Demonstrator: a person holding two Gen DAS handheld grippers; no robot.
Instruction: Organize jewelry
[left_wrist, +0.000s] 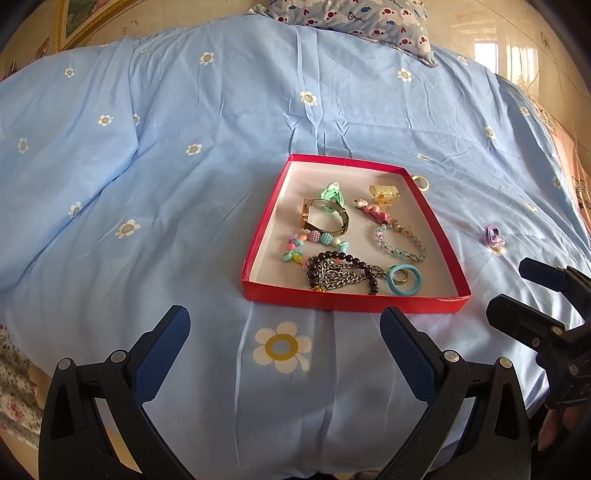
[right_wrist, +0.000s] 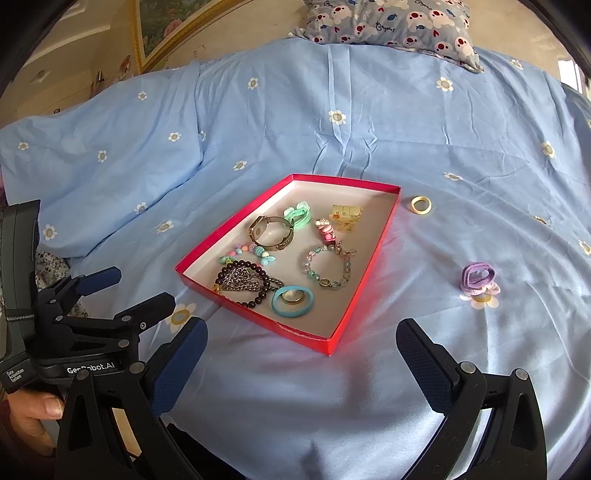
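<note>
Right now we hold both grippers low over the near edge of the bed, with the shallow red cardboard tray (left_wrist: 436, 229) as our landmark on the pale blue daisy-print quilt (left_wrist: 184, 184). Our left gripper (left_wrist: 284, 328) sits just in front of the tray's near wall, its blue-padded fingers (left_wrist: 162, 354) spread wide with nothing between them. Our right gripper (right_wrist: 301, 339) hangs in front of the tray's near right corner, its fingers (right_wrist: 421, 358) likewise spread wide and empty.

Inside the tray lie most of the pieces: a gold-and-steel wristwatch (right_wrist: 271, 232) near the middle left, a mint green hair tie (right_wrist: 299, 216) touching it on the far side, a yellow translucent claw clip (right_wrist: 345, 218) towards the far right corner, a pink beaded hair clip (right_wrist: 325, 230) just beside it, a pale glass-bead bracelet (right_wrist: 328, 267) along the right side, a pastel chunky-bead bracelet (right_wrist: 247, 254) along the left side, a dark bead bracelet tangled with a metal chain (right_wrist: 245, 282) at the near left, and a turquoise ring-shaped bangle (right_wrist: 293, 301) at the near edge with a small gold ring (right_wrist: 291, 296) lying inside it.

Outside the tray, a cream plastic ring (right_wrist: 421, 204) rests on the quilt just beyond the far right corner, and a lilac flower hair tie (right_wrist: 478, 280) lies well apart to the tray's right. A patterned pillow (right_wrist: 391, 22) sits far beyond the tray.
</note>
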